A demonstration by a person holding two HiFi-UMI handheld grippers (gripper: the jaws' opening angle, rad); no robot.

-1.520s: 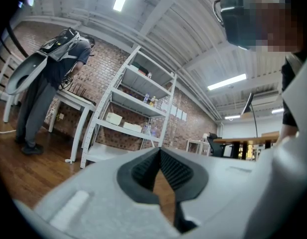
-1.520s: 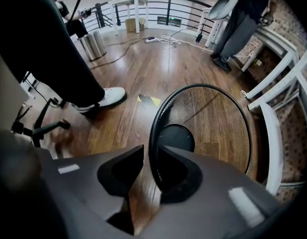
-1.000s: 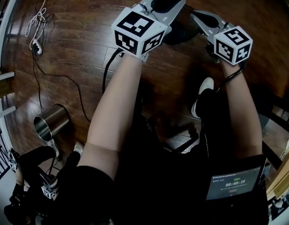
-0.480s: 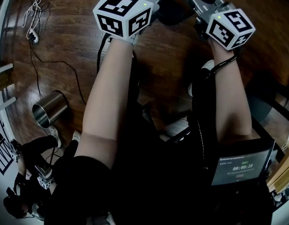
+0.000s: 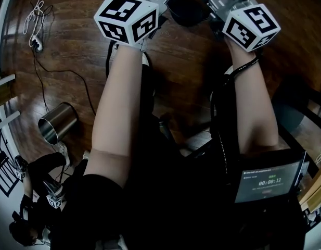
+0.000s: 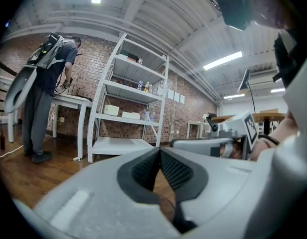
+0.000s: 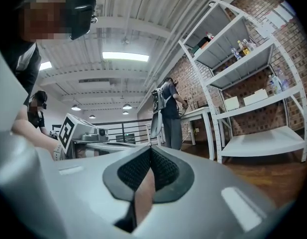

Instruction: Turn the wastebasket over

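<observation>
The wastebasket (image 5: 57,123), a shiny metal can, lies on its side on the wooden floor at the lower left of the head view, mouth toward the left. Both grippers are held up in front of me, far from it, pointing about level. Their marker cubes, left (image 5: 126,19) and right (image 5: 251,26), sit at the top of the head view, where the jaws run off the frame edge. My left gripper (image 6: 159,149) is shut with nothing between its pads. My right gripper (image 7: 150,148) is shut and empty too.
A power strip and cables (image 5: 35,40) lie on the floor at the upper left. A dark round object (image 5: 186,10) sits below the grippers. Another person (image 6: 44,93) stands by a table beside white shelving (image 6: 128,108). A timer screen (image 5: 267,184) is at my right hip.
Both grippers have risen toward the top of the head view, so their jaws now leave the frame. The wastebasket has not moved.
</observation>
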